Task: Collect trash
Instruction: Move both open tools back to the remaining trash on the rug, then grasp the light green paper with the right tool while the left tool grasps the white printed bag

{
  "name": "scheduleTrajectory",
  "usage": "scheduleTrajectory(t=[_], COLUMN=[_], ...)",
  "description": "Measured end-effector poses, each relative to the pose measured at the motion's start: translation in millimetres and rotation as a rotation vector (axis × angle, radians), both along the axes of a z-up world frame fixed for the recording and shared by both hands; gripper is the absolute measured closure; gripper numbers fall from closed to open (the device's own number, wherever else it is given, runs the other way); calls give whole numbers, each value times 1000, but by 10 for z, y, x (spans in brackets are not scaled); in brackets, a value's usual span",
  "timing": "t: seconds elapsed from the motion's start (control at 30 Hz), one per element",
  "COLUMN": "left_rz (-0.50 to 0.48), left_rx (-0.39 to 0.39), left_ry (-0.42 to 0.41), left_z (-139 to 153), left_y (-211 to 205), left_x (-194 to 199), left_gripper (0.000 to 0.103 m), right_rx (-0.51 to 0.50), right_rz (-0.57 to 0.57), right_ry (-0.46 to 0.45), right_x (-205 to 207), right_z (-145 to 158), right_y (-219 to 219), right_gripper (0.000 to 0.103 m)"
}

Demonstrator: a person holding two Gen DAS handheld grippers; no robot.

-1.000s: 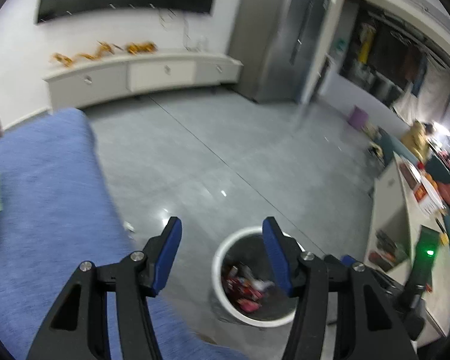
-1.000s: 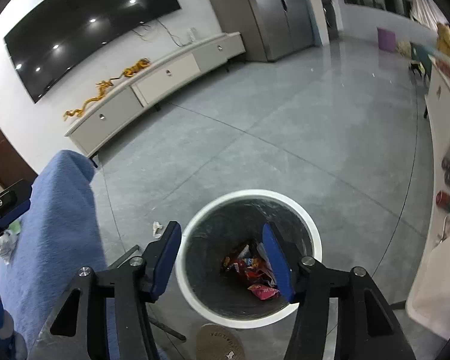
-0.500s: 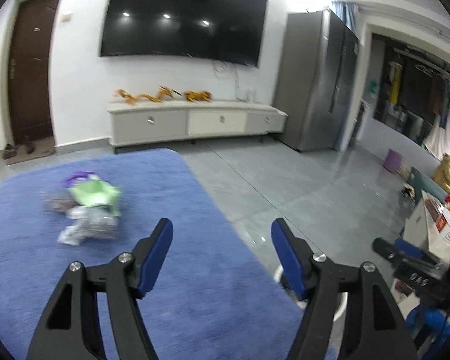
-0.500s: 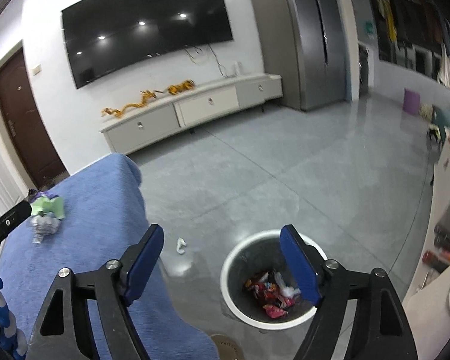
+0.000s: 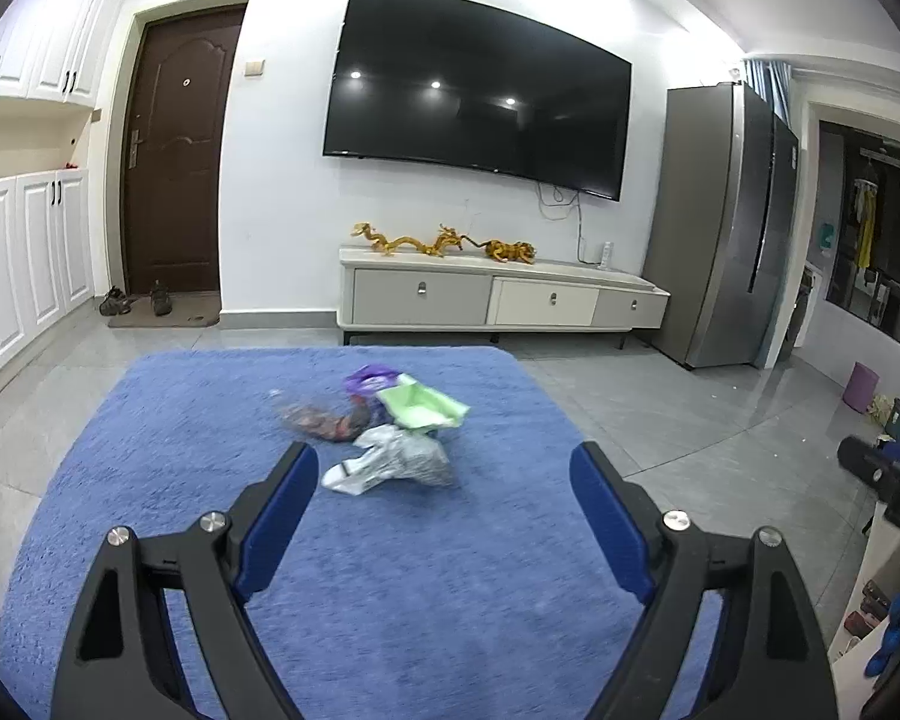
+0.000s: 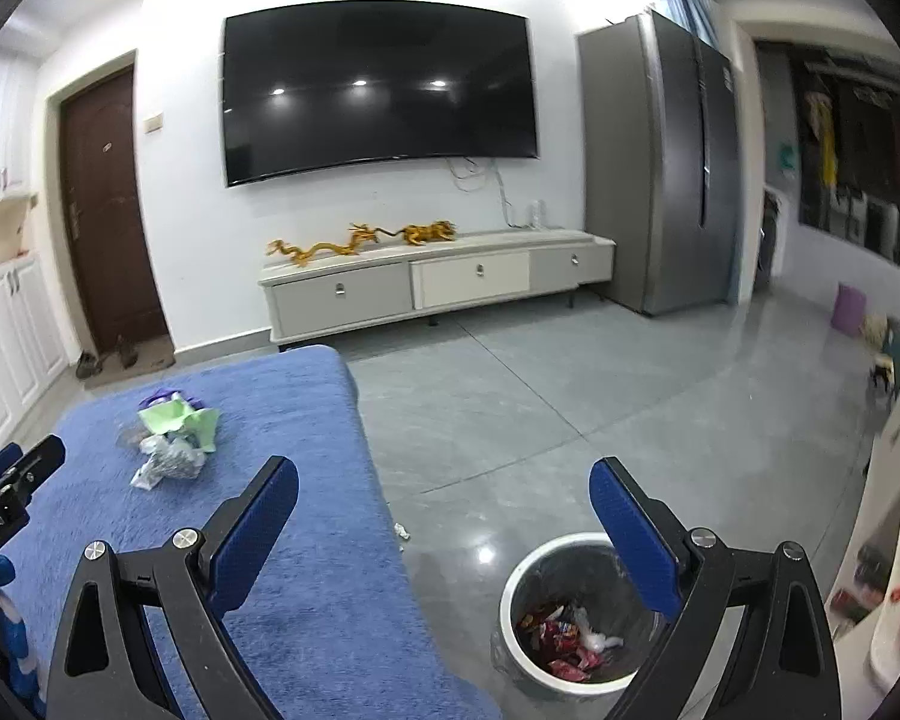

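Both tongs wide open, nothing in either; trash pile on blue surface, bin on floor.

We see the left gripper (image 5: 444, 495) spread wide and empty above the blue surface (image 5: 150, 480), facing the trash pile just ahead: a silver crumpled wrapper (image 5: 396, 463) nearest, a green wrapper (image 5: 423, 408) behind it, a purple wrapper (image 5: 369, 381) further back, and a dark blurred wrapper (image 5: 324, 420) on the left, all touching or overlapping. We see the right gripper (image 6: 444, 525) also wide apart and empty, off the right edge of the blue surface, above the grey floor (image 6: 510, 408). White trash bin (image 6: 513, 594) sits on the floor below its right finger (image 6: 633, 537), with red and white wrappers (image 6: 564, 636) inside. One small white scrap (image 6: 401, 531) lies on the floor near the surface edge. TV (image 5: 474, 96) on wall above cabinet (image 5: 498, 300).
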State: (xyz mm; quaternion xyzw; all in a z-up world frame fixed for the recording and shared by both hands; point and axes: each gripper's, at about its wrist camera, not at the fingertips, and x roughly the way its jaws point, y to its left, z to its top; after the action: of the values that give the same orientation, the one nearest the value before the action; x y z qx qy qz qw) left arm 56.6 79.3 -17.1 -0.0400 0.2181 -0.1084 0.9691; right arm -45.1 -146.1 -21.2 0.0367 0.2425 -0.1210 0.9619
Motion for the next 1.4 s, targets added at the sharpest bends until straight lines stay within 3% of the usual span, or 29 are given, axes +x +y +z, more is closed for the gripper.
scheduleTrajectory(t=[0.07,0.37,0.53,0.77,1.07,1.4], left_rz=[20,66,19,-109,-196,-294], left_rx=[0,-4,-4,-31,-16,-1], left_ry=[-4,61,93,163,217,227], left_z=[-49,-313,-416,-516,-695,-688], left_y=[159,958,1139,983,704,346], left_x=[5,247,377,656,1041,1514], left_gripper=[18,18,18,18,18,18], right_rx=[3,28,70,115,127,134], right_rz=[21,68,128,180,213,286], right_ry=[-9,-54,-3,78,152,172], right_x=[18,179,395,617,882,1273], right_z=[27,3,-105,-321,-556,-659], right_y=[74,267,326,309,280,335], right_gripper=[0,0,0,0,0,0])
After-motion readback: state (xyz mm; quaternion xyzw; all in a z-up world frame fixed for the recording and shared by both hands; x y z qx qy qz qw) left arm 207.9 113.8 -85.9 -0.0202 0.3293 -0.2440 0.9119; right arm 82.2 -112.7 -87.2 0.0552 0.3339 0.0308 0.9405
